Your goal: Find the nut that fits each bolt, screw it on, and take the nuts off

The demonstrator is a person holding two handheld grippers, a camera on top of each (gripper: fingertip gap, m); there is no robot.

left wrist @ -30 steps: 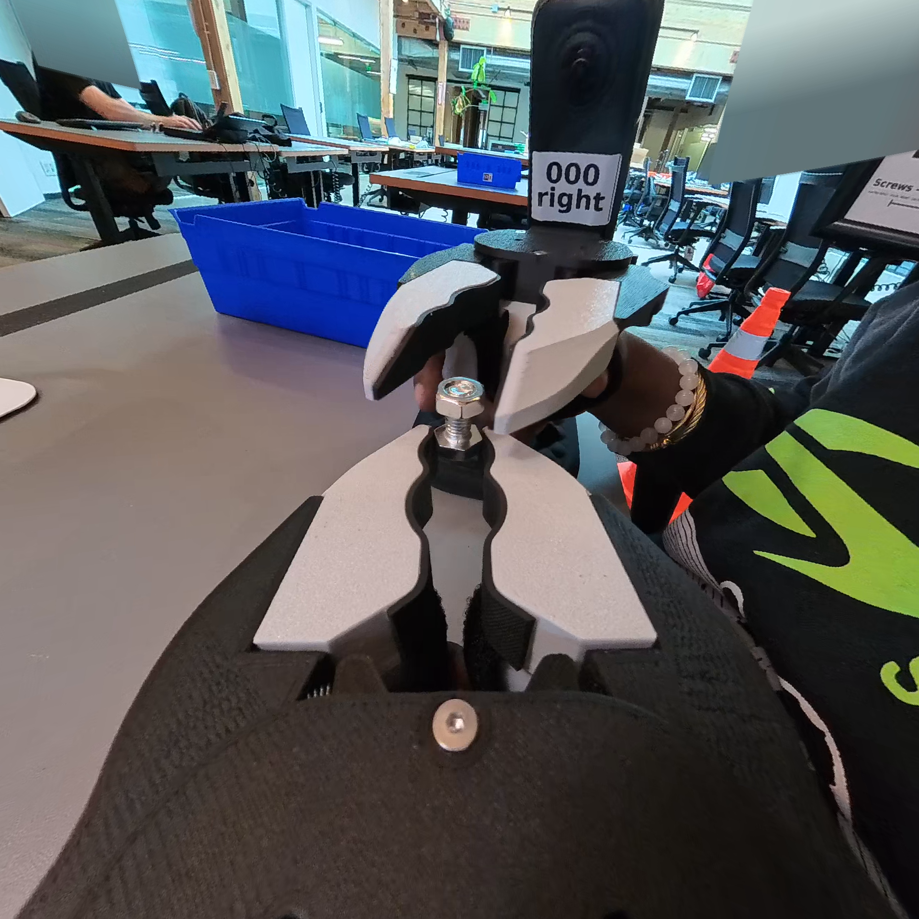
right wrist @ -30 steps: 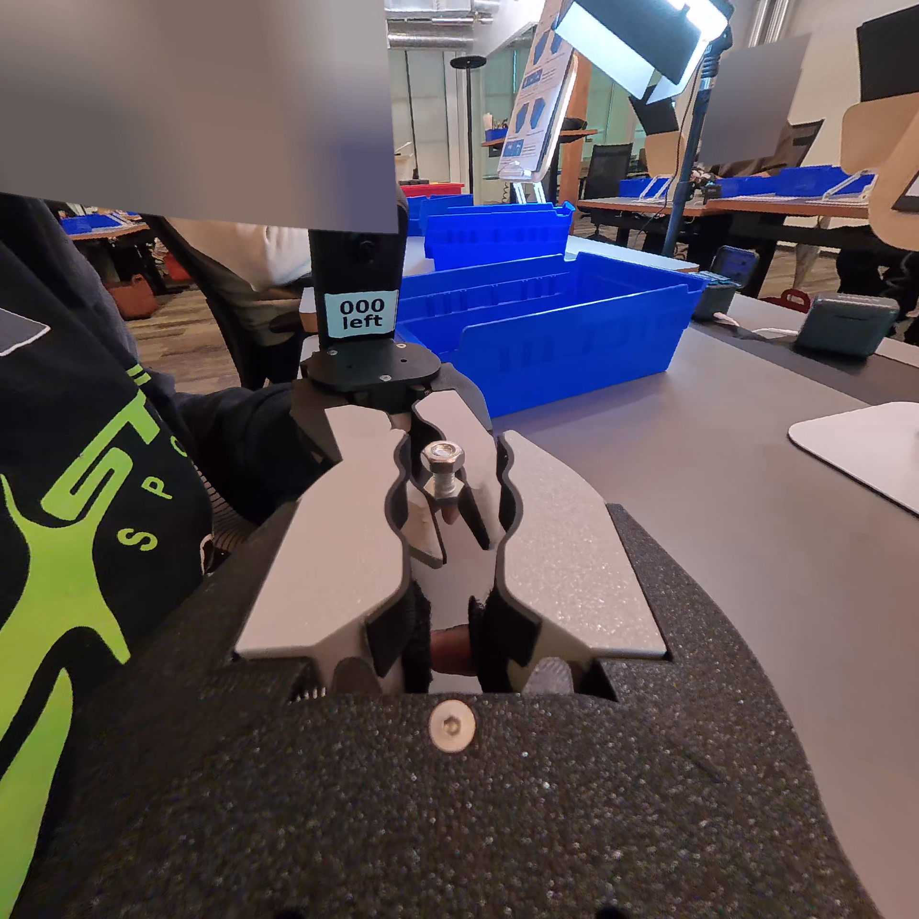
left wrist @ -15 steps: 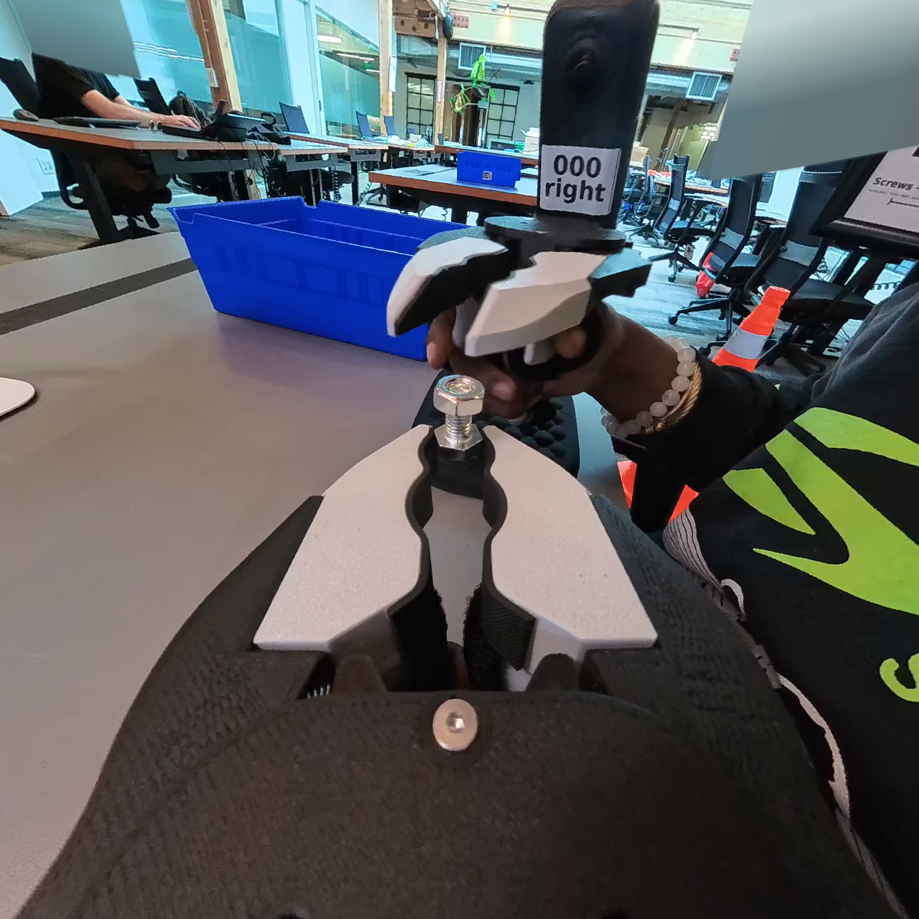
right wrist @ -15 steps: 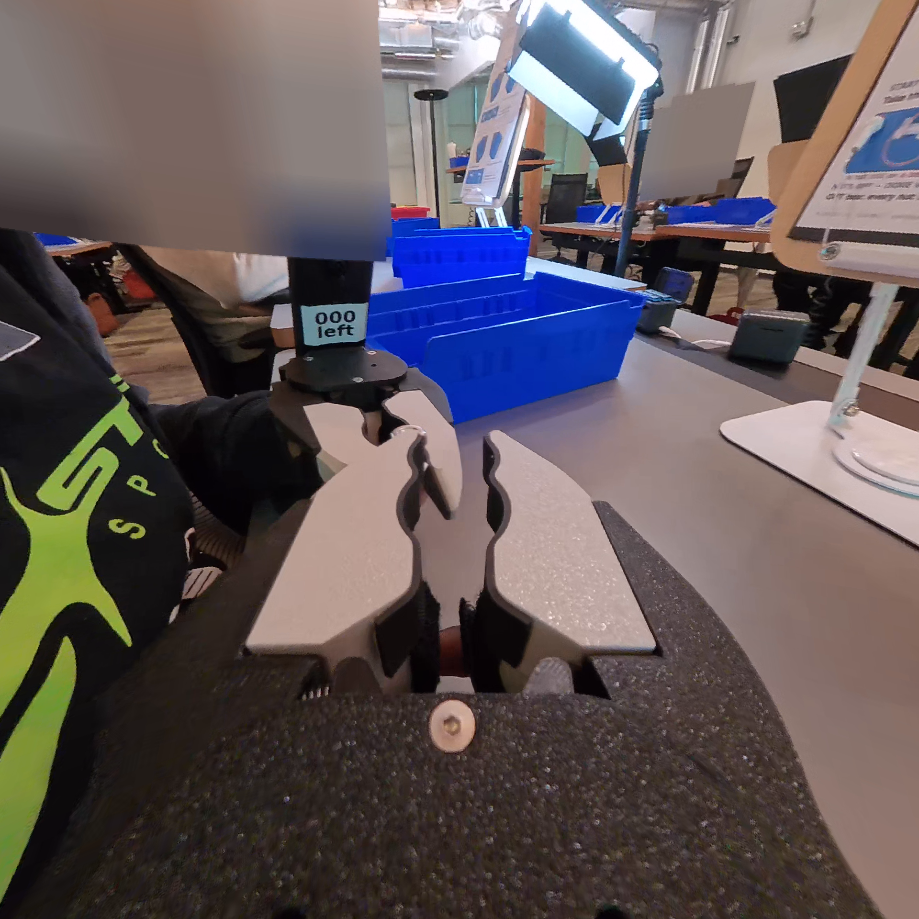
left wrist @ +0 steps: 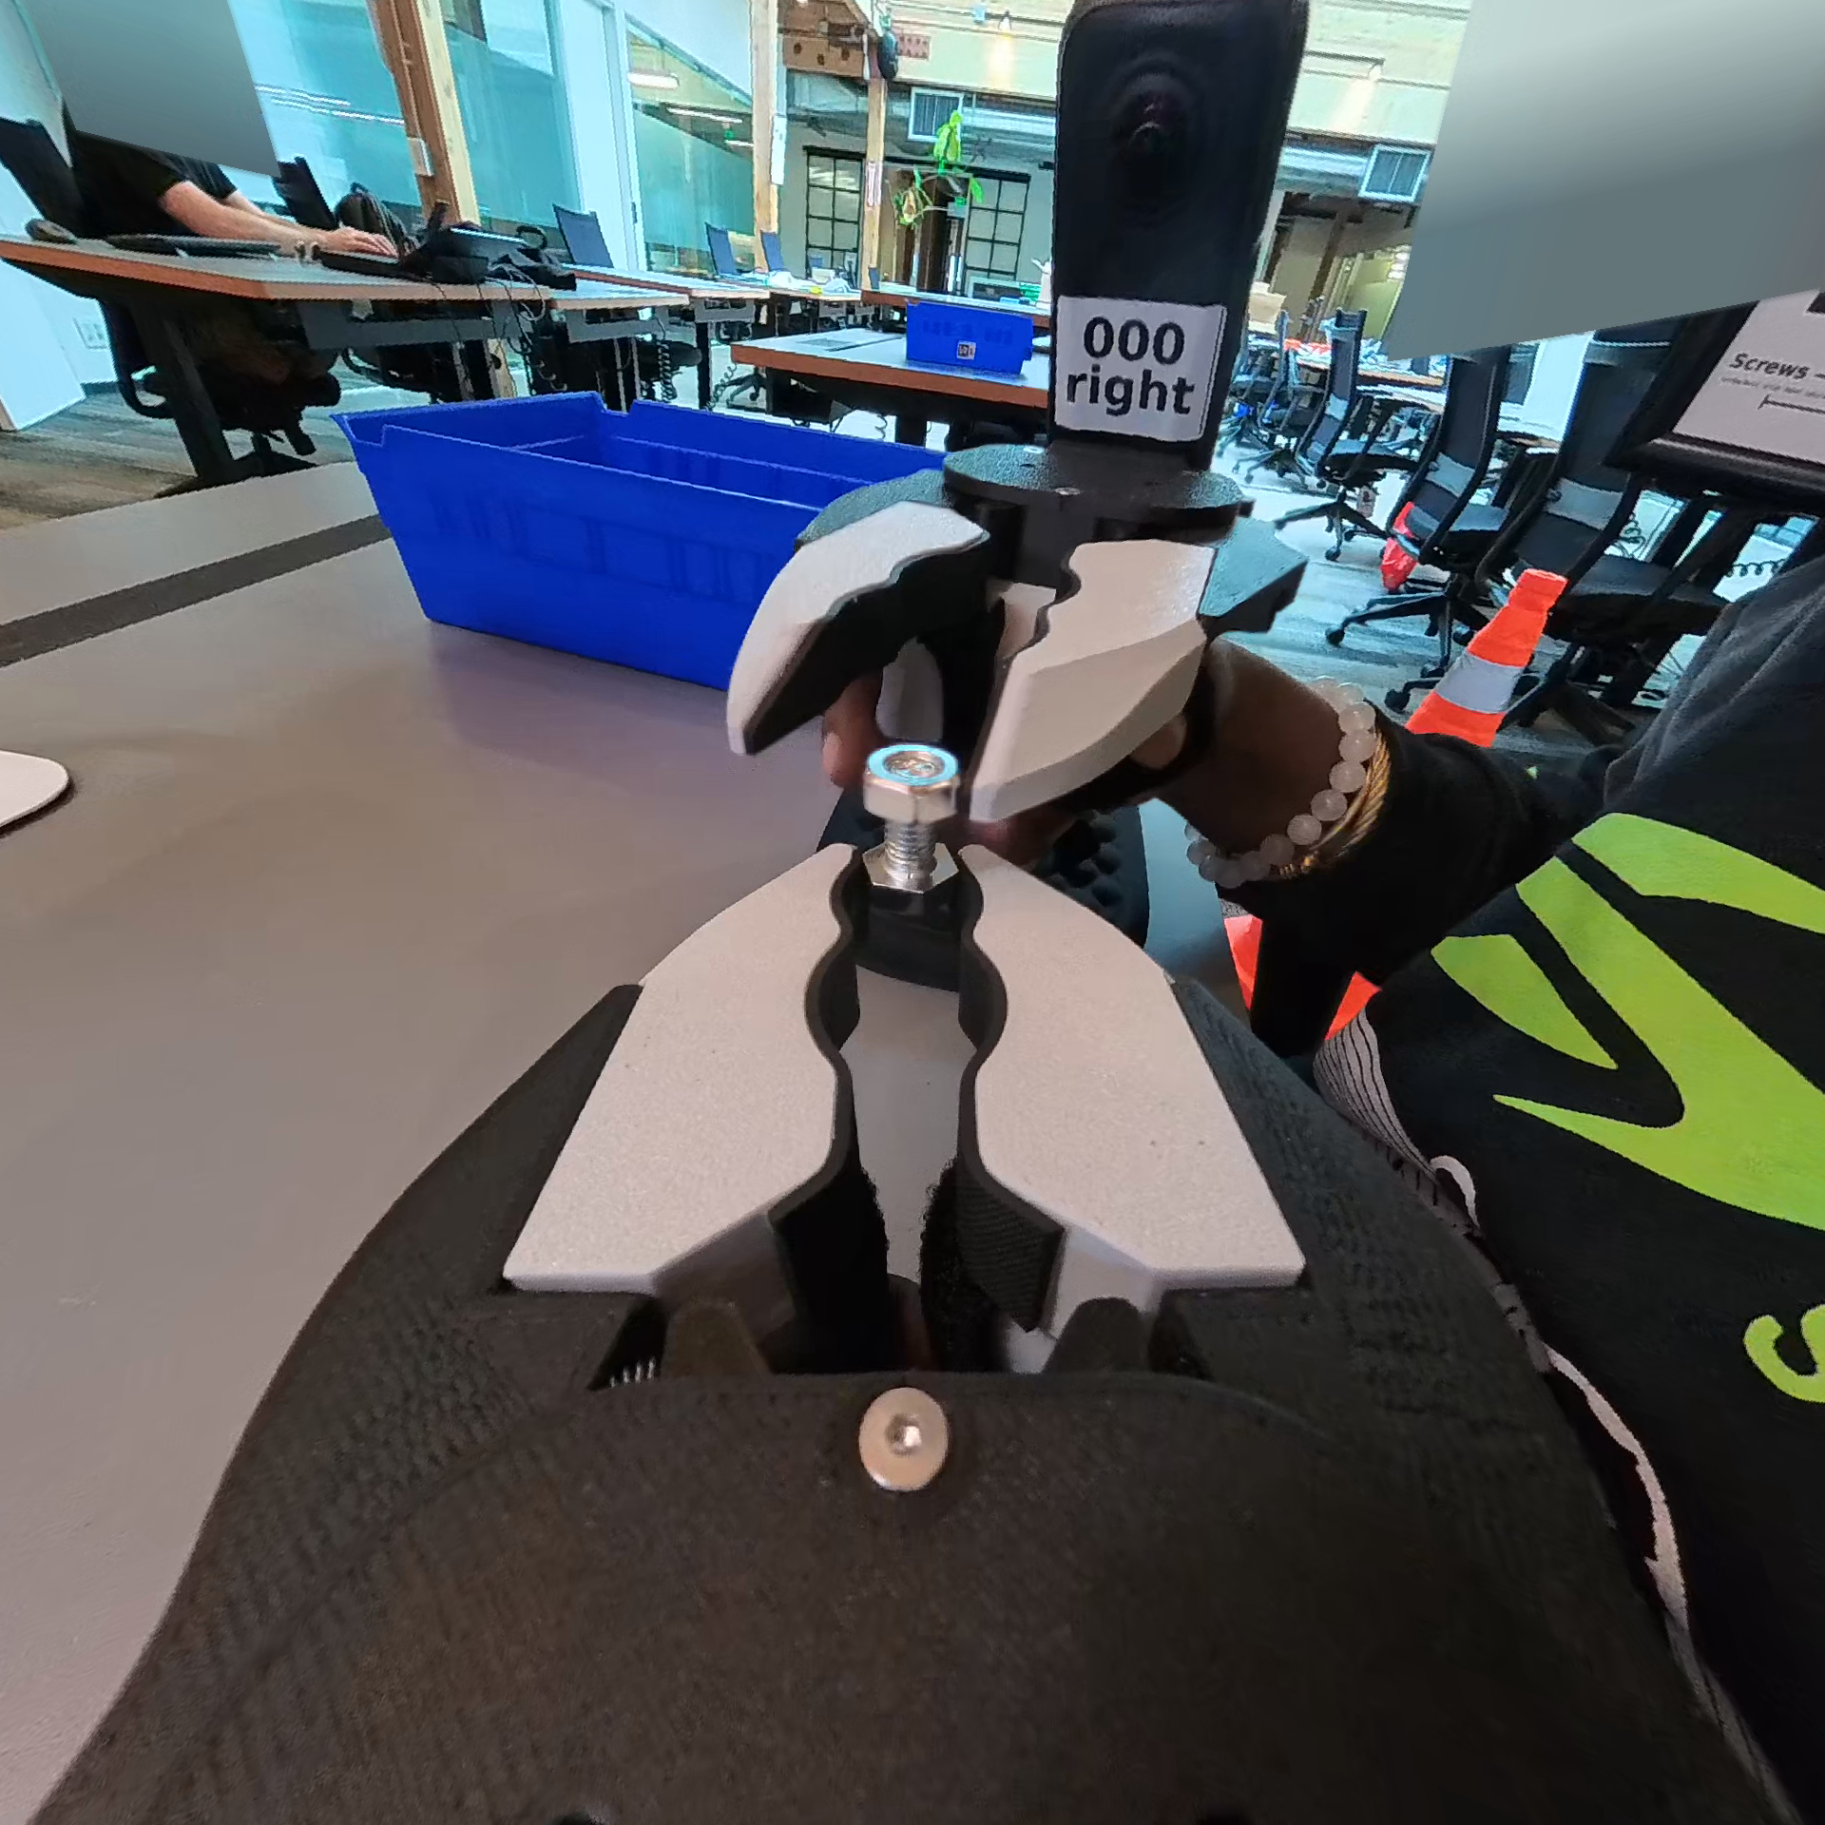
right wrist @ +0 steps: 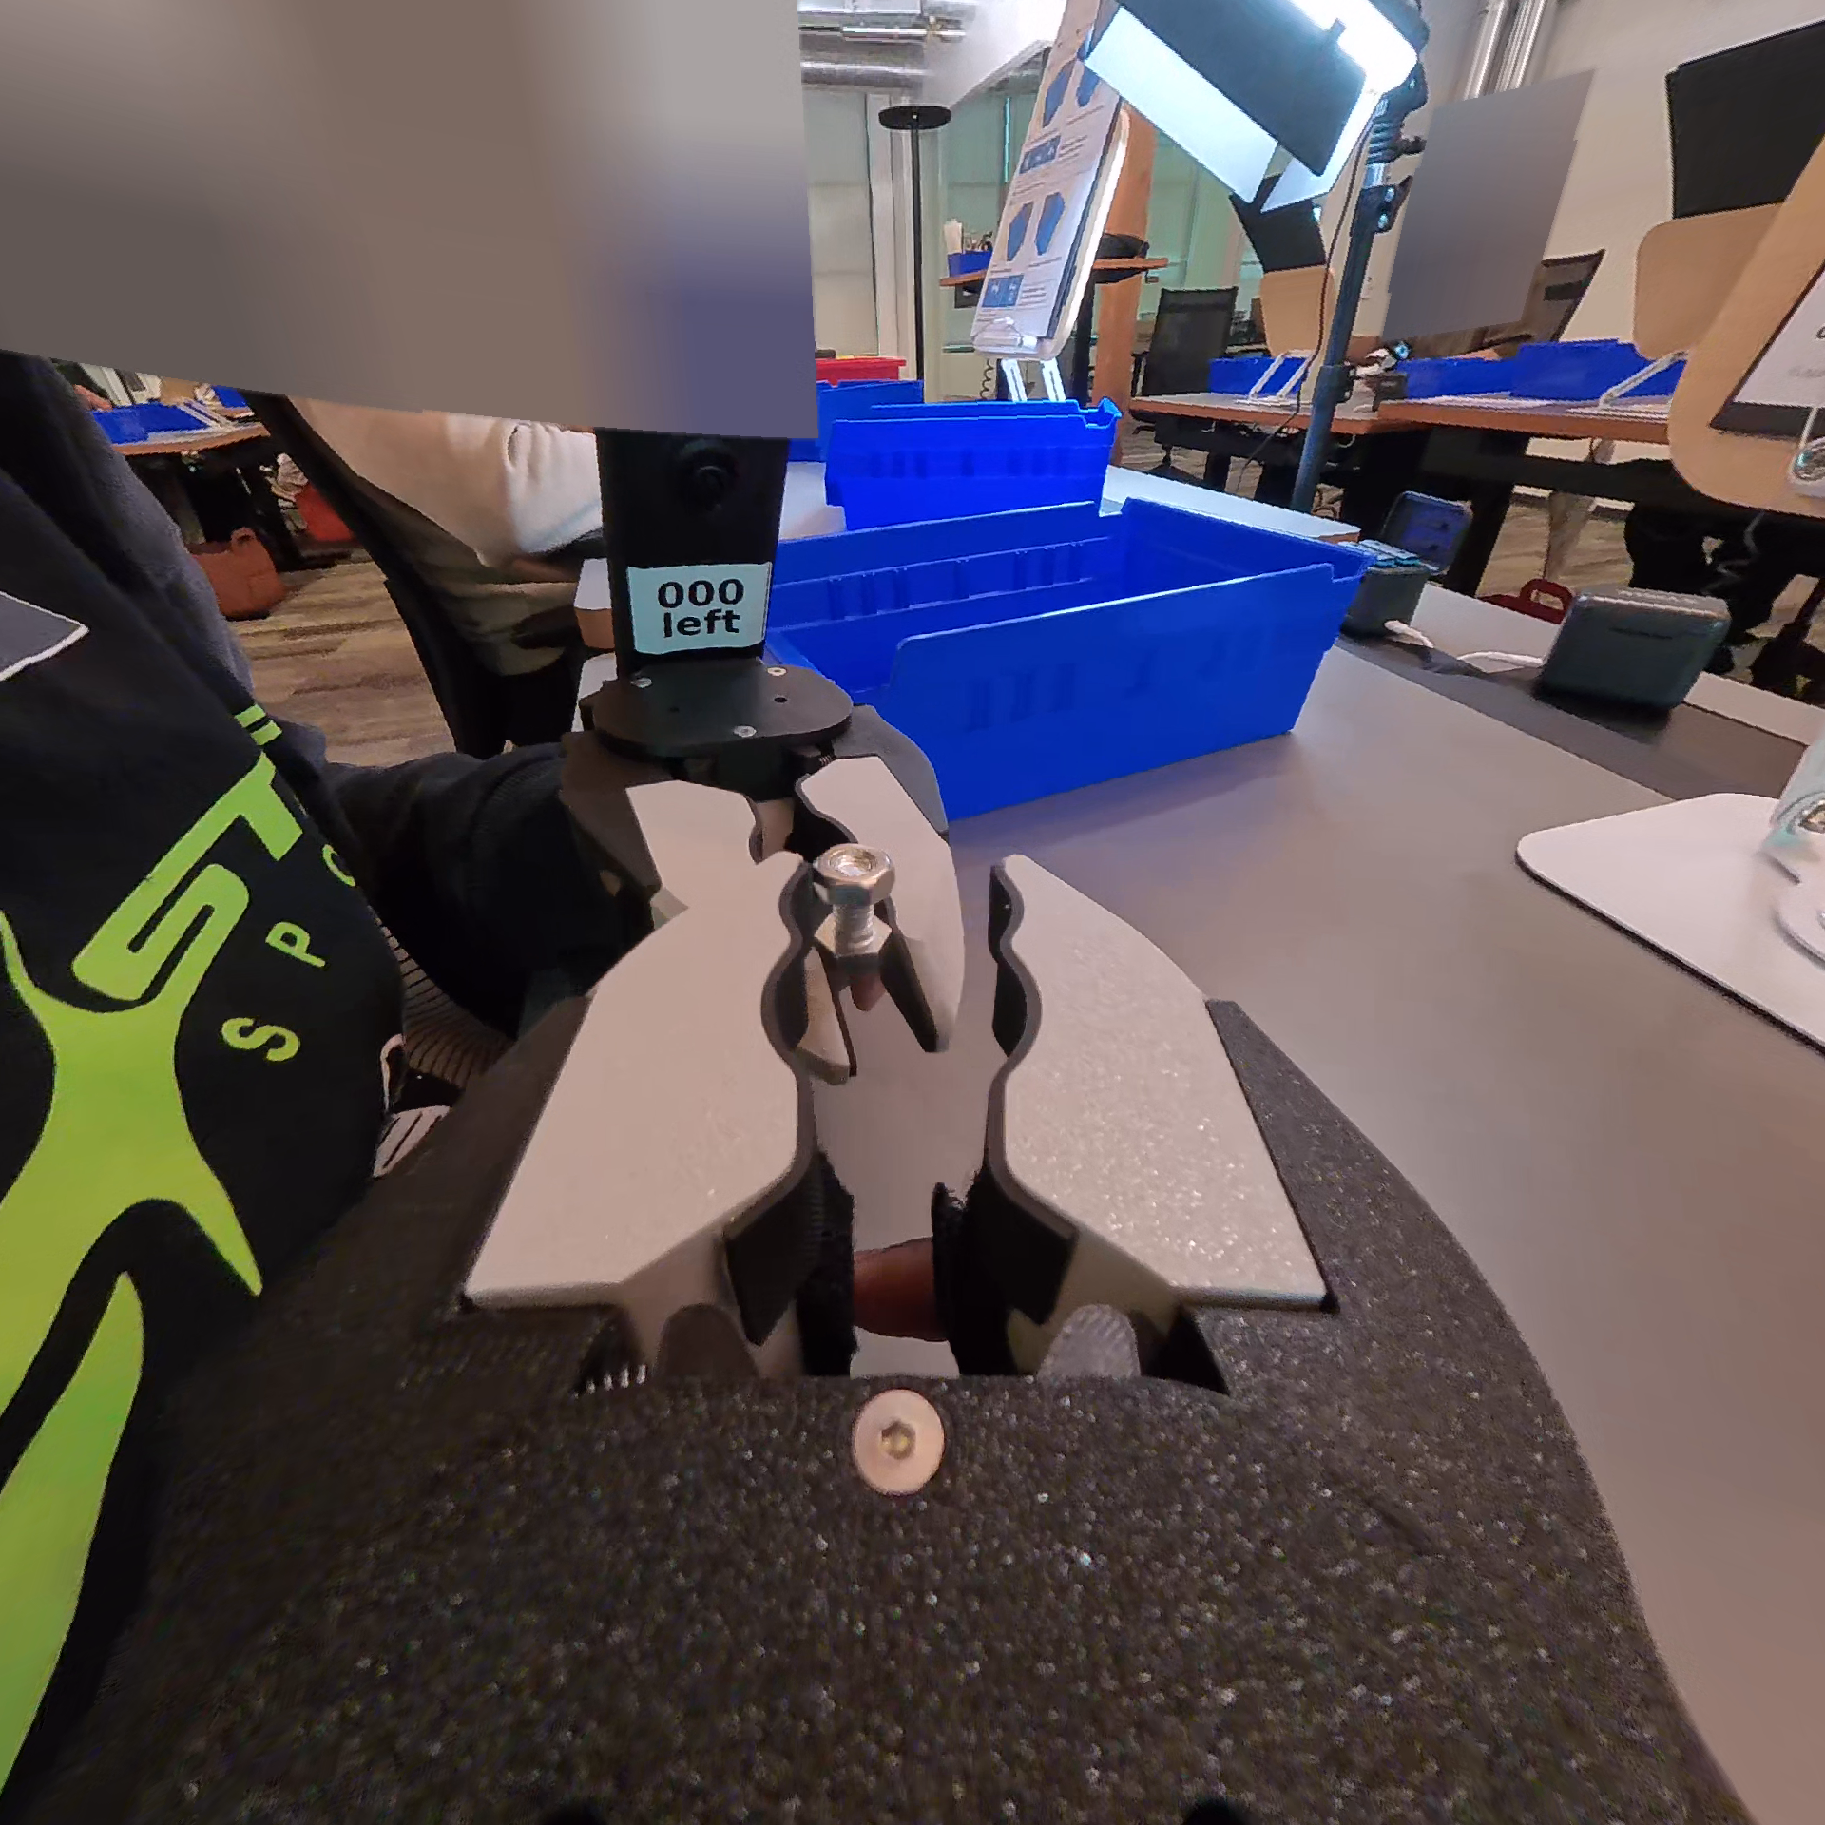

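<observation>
While clamped in left tool, bolt between parted right tool fingertips.

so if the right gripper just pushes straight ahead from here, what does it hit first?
Most likely the nut atop the bolt held in the left gripper. The right gripper is open around it, though depth is unclear.
</observation>
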